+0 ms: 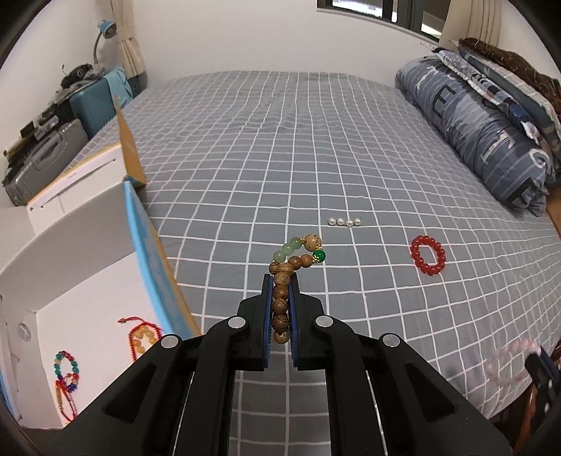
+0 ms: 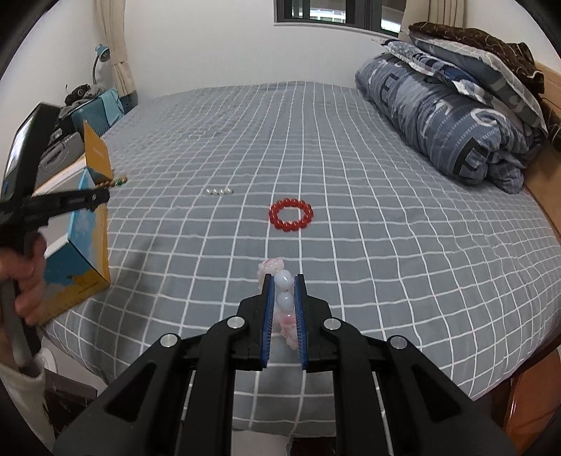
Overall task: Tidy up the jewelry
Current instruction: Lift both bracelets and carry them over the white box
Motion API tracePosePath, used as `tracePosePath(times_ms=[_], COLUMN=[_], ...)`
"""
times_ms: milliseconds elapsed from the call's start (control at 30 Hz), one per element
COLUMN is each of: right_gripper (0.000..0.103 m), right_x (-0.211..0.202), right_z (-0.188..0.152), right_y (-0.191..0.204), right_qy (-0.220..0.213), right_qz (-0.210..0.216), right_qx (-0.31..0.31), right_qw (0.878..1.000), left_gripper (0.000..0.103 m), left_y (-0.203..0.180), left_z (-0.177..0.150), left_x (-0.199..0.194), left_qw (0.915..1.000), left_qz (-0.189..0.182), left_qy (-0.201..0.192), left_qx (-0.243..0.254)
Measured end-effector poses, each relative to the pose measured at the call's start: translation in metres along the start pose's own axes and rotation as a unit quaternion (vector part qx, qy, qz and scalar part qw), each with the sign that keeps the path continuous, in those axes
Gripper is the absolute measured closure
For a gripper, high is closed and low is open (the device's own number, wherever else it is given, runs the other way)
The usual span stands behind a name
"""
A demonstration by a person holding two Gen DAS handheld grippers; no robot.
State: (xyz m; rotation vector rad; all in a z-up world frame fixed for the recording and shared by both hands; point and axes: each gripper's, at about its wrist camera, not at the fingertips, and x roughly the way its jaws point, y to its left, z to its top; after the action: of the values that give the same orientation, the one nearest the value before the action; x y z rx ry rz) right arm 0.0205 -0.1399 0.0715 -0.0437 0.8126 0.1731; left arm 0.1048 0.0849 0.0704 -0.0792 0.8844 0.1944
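My left gripper (image 1: 280, 280) is shut on a wooden bead bracelet (image 1: 282, 298) with green beads, held above the checked grey bed (image 1: 245, 158) just right of an open white box (image 1: 87, 298). Inside that box lie a red-and-yellow bracelet (image 1: 142, 336) and a multicoloured bracelet (image 1: 66, 375). My right gripper (image 2: 283, 280) is shut on a pink-and-white bead bracelet (image 2: 284, 301) near the bed's front edge. A red bead bracelet (image 2: 291, 214) and a short row of pearls (image 2: 220, 191) lie on the sheet. The right wrist view shows the left gripper (image 2: 108, 191) at the box (image 2: 87, 252).
A rolled blue duvet (image 2: 438, 115) and stacked pillows fill the bed's right side. Suitcases (image 1: 45, 158) and a blue lamp (image 1: 107, 29) stand left of the bed. A hand (image 2: 28, 266) holds the left tool. An orange box flap (image 1: 129, 147) stands upright.
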Motion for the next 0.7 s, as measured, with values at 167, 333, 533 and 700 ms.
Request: tracePosePath(times_ms=[167, 333, 533, 700], right_gripper=[0.092, 0.092, 0.092, 0.092], right_x=[-0.001, 0.002, 0.009, 0.018], right_z=[0.017, 0.040, 0.071, 0.091], right_y=[0.013, 0.035, 0.076, 0.114], right_qy=[-0.007, -0.013, -0.024, -0.026], right_qz=[0.005, 0.011, 0.036, 0.051], right_qx=[-0.005, -0.017, -0.041, -0.064], right_qw=[1.000, 1.000, 0.998, 0.996], left_gripper=[0.096, 0.096, 0.095, 0.095], left_y=[0.009, 0.027, 0.056, 0.087], left_z=[-0.003, -0.005, -0.006, -0.010], left_x=[-0.019, -0.039, -0.058, -0.071], left_qw=[1.0000, 0.9997, 0.9988, 0.9974], left_qz=[0.003, 0.009, 0.016, 0.024], left_qy=[-0.004, -0.015, -0.029, -0.038], left_qx=[-0.005, -0.016, -0.036, -0.056])
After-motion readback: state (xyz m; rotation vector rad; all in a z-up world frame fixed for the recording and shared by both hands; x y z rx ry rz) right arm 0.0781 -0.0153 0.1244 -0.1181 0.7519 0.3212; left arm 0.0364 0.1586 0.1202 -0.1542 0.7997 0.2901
